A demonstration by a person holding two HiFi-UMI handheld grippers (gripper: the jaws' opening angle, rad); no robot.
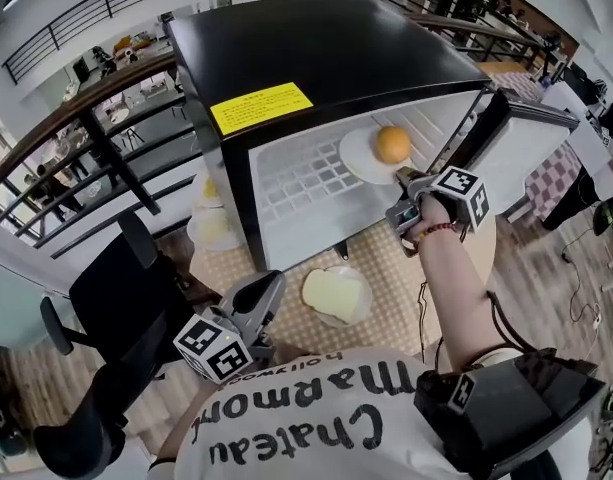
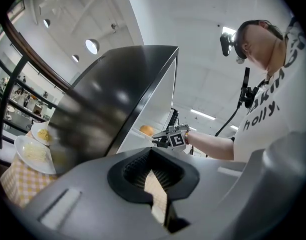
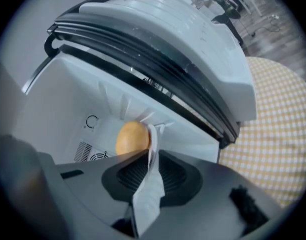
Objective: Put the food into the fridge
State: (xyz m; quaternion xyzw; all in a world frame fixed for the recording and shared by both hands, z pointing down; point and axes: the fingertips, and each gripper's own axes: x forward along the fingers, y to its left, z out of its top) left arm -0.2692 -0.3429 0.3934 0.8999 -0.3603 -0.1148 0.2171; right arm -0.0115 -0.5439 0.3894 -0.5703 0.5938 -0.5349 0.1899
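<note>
A black mini fridge [image 1: 316,48] stands on the table with its door [image 1: 516,148] swung open to the right. On its shelf lies a white plate [image 1: 358,156] carrying a round orange bun [image 1: 392,144]. My right gripper [image 1: 403,180] reaches into the opening and is shut on the plate's near rim. In the right gripper view the rim [image 3: 149,184] runs edge-on between the jaws, with the bun [image 3: 132,138] just beyond. My left gripper [image 1: 269,286] hangs low at the table's near side, shut and holding nothing. It points up at the fridge's dark side.
A plate with a slice of bread [image 1: 336,295] lies on the checked tablecloth [image 1: 386,258] in front of the fridge. More plates of food [image 1: 214,230] sit at the fridge's left. A black chair [image 1: 126,298] stands to the left.
</note>
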